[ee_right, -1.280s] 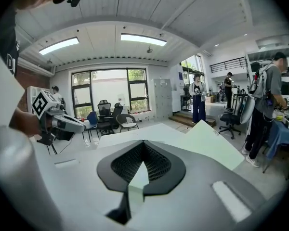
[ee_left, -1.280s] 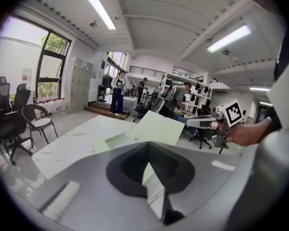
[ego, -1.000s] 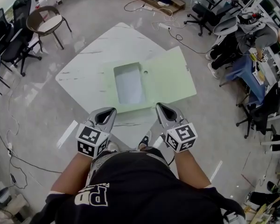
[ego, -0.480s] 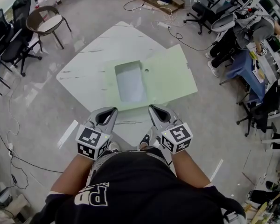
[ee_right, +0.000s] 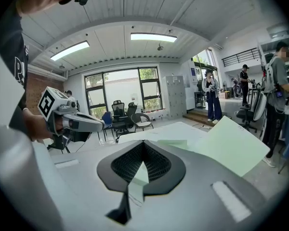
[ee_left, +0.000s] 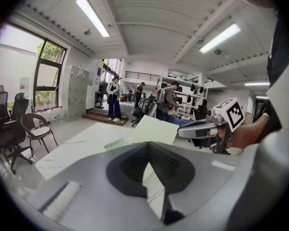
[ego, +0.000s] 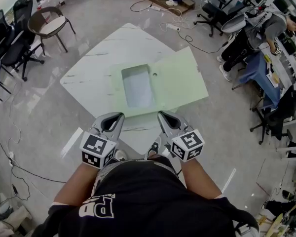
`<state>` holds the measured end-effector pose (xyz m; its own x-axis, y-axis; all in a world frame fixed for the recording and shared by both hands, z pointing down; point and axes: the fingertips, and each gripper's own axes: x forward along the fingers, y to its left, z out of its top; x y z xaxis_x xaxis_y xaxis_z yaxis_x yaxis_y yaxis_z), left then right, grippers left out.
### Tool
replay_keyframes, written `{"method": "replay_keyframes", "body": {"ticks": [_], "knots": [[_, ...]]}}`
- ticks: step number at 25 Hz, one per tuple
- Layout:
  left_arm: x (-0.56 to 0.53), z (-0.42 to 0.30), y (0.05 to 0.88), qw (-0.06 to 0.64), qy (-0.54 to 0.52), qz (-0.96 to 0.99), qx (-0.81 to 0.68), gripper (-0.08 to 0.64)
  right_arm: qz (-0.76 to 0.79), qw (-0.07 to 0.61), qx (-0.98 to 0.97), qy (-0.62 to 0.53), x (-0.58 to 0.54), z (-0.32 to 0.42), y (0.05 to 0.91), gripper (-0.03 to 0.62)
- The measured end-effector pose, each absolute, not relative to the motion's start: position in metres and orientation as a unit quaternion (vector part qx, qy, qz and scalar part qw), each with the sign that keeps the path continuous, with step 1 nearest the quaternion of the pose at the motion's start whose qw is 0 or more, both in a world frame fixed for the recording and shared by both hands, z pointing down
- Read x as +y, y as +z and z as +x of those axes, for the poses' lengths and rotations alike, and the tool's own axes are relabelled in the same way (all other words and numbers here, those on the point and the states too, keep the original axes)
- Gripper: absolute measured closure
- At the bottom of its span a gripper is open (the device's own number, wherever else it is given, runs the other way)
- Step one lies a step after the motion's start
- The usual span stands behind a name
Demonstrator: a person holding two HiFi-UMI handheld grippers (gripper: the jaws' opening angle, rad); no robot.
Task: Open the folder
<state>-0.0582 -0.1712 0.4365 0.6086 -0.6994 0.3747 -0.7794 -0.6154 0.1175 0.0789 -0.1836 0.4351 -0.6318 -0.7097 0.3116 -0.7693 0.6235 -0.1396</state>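
Observation:
A pale green folder [ego: 180,78] lies open on the white table [ego: 113,48]. Its right cover is spread flat, and a paler sheet [ego: 136,86] lies in its left half. Both grippers hang close to my body, short of the table's near corner and apart from the folder. My left gripper [ego: 116,116] is shut and holds nothing. My right gripper [ego: 164,115] is also shut and holds nothing. In the left gripper view the folder [ee_left: 154,129] shows beyond the left gripper [ee_left: 145,146]. In the right gripper view the folder's cover [ee_right: 231,146] lies past the right gripper [ee_right: 143,146].
Office chairs [ego: 49,26] stand on the floor to the left of the table. A seated person [ego: 256,43] and desks line the right side. Cables [ego: 172,26] trail across the floor behind the table. My feet [ego: 153,149] stand at the near corner.
My right gripper has drifted a little to the left, closer to the left gripper. The left gripper and the folder have stayed put.

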Motion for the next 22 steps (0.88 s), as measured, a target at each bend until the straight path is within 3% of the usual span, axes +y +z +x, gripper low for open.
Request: {"method": "replay_keyframes", "body": {"ticks": [22], "knots": [[-0.175, -0.079, 0.433, 0.128, 0.139, 0.892, -0.411, 0.508, 0.427, 0.121, -0.887, 0.131, -0.184, 0.062, 0.44, 0.594]]}}
